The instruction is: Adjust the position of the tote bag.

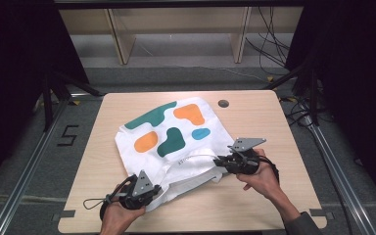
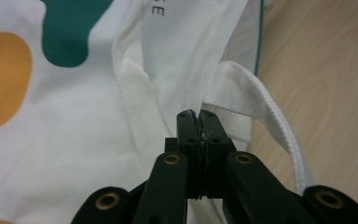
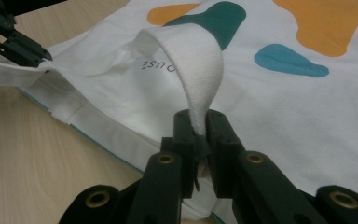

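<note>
Tote bag (image 1: pixel 169 137) on wooden table (image 1: pixel 254 117); left gripper (image 2: pixel 199 116) pinching bag's fabric edge, right gripper (image 3: pixel 198 122) pinching webbing handle (image 3: pixel 196 60); round grommet (image 1: pixel 223 103) far right.

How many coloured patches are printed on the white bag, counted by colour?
On the white bag, seen from the high view:
Dark green patches: 2
Orange patches: 2
Light blue patches: 1
Total: 5
</note>
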The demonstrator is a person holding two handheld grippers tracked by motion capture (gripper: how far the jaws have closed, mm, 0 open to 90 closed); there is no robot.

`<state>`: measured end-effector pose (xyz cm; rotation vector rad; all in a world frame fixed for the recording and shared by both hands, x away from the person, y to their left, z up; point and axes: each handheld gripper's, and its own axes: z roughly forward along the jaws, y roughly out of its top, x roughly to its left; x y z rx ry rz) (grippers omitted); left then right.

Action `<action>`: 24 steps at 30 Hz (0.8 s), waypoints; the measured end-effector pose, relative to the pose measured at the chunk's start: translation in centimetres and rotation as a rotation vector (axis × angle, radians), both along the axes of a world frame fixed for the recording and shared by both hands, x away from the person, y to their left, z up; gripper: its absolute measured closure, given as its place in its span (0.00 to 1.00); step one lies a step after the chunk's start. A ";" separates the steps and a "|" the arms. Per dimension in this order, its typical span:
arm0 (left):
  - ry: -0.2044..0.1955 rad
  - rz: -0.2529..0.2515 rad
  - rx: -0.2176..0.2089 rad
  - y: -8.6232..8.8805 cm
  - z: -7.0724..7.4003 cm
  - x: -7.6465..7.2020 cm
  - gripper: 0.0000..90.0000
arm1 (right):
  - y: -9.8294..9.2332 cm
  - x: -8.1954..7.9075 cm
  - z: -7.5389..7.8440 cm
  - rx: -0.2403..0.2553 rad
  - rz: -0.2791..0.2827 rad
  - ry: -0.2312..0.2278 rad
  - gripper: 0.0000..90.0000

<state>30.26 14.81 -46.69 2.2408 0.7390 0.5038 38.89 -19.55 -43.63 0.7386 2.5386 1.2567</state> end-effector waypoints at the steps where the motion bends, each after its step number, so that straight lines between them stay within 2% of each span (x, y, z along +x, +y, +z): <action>1: 0.010 -0.009 -0.001 0.2 0.0 0.2 0.98 | -0.2 0.2 0.0 -0.013 -0.007 -0.011 0.88; 2: 0.014 -0.003 -0.018 0.3 -0.1 0.4 0.98 | -0.1 0.2 -0.1 -0.011 0.017 -0.001 0.82; 3: 0.022 -0.007 -0.027 0.6 -0.1 0.6 0.98 | -0.3 0.2 -0.1 -0.033 0.002 -0.002 0.78; 4: 0.036 0.012 -0.059 1.0 -0.2 0.9 0.98 | -0.6 0.0 -0.3 -0.041 0.009 -0.019 0.64; 5: 0.036 0.012 -0.059 1.0 -0.2 0.9 0.98 | -0.6 0.0 -0.3 -0.041 0.009 -0.019 0.64; 6: 0.028 0.003 -0.041 1.3 -0.1 1.1 0.98 | -1.6 -0.2 -0.6 -0.088 -0.002 -0.015 0.57; 7: 0.037 0.014 -0.065 1.3 -0.1 1.1 0.98 | -1.6 -0.2 -0.6 -0.088 -0.002 -0.015 0.57; 8: 0.048 0.009 -0.081 1.4 0.0 1.1 0.98 | -2.4 -0.3 -0.9 -0.115 -0.023 -0.028 0.48; 9: 0.048 0.009 -0.081 1.4 0.0 1.1 0.98 | -2.9 -0.5 -1.0 -0.133 -0.045 -0.019 0.47; 10: 0.043 0.003 -0.071 1.5 0.1 1.3 0.98 | -3.4 -0.4 -1.2 -0.161 -0.061 -0.039 0.44; 11: 0.043 0.003 -0.071 1.5 0.1 1.3 0.98 | -3.4 -0.4 -1.2 -0.161 -0.061 -0.039 0.44; 12: 0.043 0.011 -0.065 1.6 0.0 1.3 0.98 | -3.7 -0.3 -1.5 -0.182 -0.076 -0.048 0.43; 13: 0.046 0.021 -0.097 1.4 -0.1 1.3 0.98 | -4.0 -0.2 -1.9 -0.196 -0.091 -0.038 0.42; 14: 0.037 -0.001 -0.078 1.6 0.0 1.4 0.98 | -4.1 0.2 -2.6 -0.215 -0.113 -0.039 0.39; 15: 0.037 -0.001 -0.078 1.6 0.0 1.4 0.98 | -4.1 0.2 -2.6 -0.215 -0.113 -0.039 0.39; 16: 0.054 0.010 -0.092 1.6 0.0 1.4 0.98 | -3.8 0.5 -3.2 -0.224 -0.139 -0.060 0.39; 17: 0.047 0.022 -0.094 1.6 0.0 1.4 0.98 | -3.8 0.7 -3.3 -0.269 -0.136 -0.050 0.39; 19: 0.050 0.006 -0.084 1.7 0.0 1.4 0.98 | -3.7 1.4 -4.0 -0.311 -0.139 -0.107 0.40; 20: 0.042 -0.005 -0.079 1.7 0.0 1.5 0.98 | -3.5 1.9 -4.3 -0.285 -0.169 -0.104 0.45; 21: 0.042 -0.005 -0.079 1.7 0.0 1.5 0.98 | -3.5 1.9 -4.3 -0.285 -0.169 -0.104 0.45; 22: 0.038 -0.011 -0.076 1.7 0.0 1.5 0.98 | -3.2 1.8 -4.3 -0.257 -0.165 -0.081 0.53; 23: 0.038 -0.011 -0.079 1.8 0.0 1.5 0.98 | -3.1 1.9 -4.2 -0.266 -0.160 -0.100 0.65; 24: 0.057 0.008 -0.103 1.7 0.0 1.3 0.98 | -3.1 2.0 -4.2 -0.273 -0.145 -0.125 0.73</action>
